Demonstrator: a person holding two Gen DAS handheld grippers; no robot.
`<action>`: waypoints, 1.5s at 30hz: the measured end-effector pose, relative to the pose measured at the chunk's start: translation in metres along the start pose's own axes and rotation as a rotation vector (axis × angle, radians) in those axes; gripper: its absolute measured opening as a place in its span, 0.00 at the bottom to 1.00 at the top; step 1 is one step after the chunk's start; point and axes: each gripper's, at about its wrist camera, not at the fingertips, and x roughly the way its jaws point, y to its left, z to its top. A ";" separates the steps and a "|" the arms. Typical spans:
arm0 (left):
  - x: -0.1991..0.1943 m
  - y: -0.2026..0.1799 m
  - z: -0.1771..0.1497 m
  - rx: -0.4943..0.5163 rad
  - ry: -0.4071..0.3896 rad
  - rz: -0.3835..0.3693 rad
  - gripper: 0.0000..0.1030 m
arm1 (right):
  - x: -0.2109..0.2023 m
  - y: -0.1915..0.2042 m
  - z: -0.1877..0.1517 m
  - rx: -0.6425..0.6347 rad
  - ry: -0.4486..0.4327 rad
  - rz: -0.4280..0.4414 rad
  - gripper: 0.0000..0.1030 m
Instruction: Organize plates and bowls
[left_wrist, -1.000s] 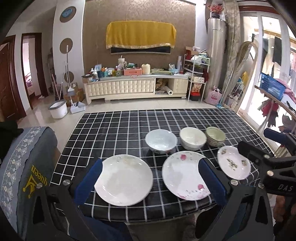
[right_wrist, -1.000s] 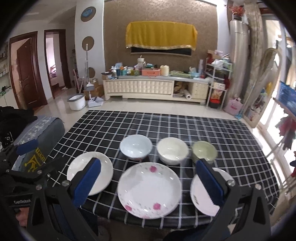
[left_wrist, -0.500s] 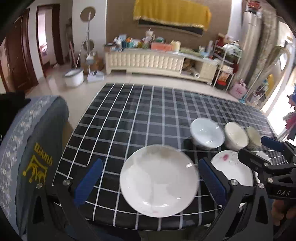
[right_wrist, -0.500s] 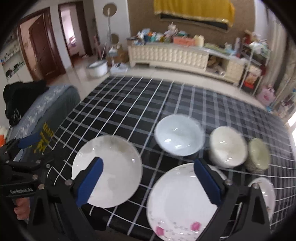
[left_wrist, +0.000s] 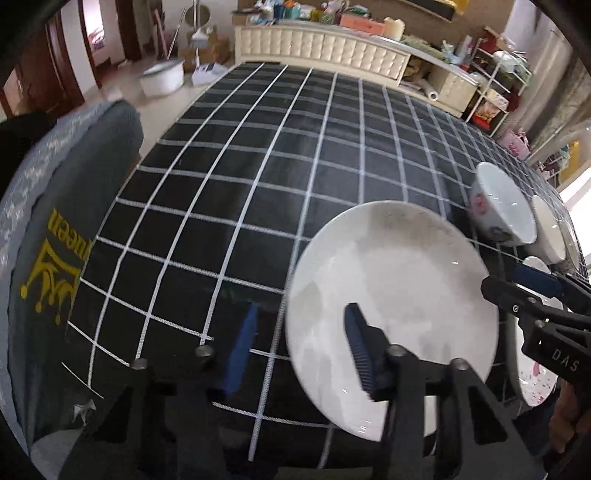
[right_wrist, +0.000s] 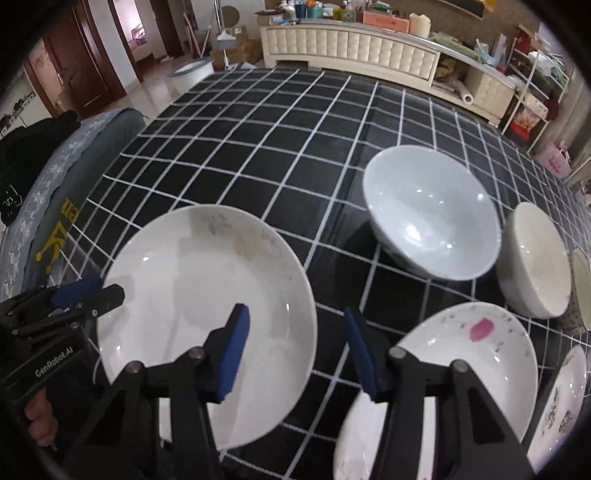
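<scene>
Here the step in hand looks like the first pickup: both tools come at the plain white plate (right_wrist: 207, 314) lying nearest the front edge of the counter (left_wrist: 295, 155).

The left tool (left_wrist: 299, 350) straddles that plate's left rim, one blue finger outside over the checked cloth, the other above the plate's well. Its jaws are closing, with the rim between them, though the pads do not appear to press it yet. The right tool (right_wrist: 295, 350) hangs over the gap between the white plate and the pink-flowered plate (right_wrist: 461, 365) beside it. Its jaws are closing too; the left finger sits above the white plate's right side and the right finger over the flowered plate's left edge, clamped on nothing.

The next move, I judge, calls for settling each pair of jaws squarely over one rim before pinching, since a glazed, shallow plate can slip from a shallow bite.

The white plate is glossy, with faint greyish smudges in its well. Farther back stand three bowls in a row: a pale blue-white bowl (right_wrist: 432, 214), a cream bowl (right_wrist: 535, 258) and, at the right edge, a greenish one only partly seen. A small patterned plate (right_wrist: 561, 406) lies at far right.
</scene>
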 end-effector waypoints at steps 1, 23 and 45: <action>0.006 0.002 0.001 -0.004 0.012 -0.003 0.34 | 0.003 0.000 0.001 0.001 0.009 -0.005 0.51; 0.020 -0.006 -0.002 0.008 0.073 -0.009 0.20 | 0.011 -0.004 -0.010 0.070 0.024 -0.010 0.35; 0.022 -0.003 -0.007 -0.023 0.095 -0.006 0.19 | 0.019 -0.010 -0.014 0.134 0.086 0.073 0.35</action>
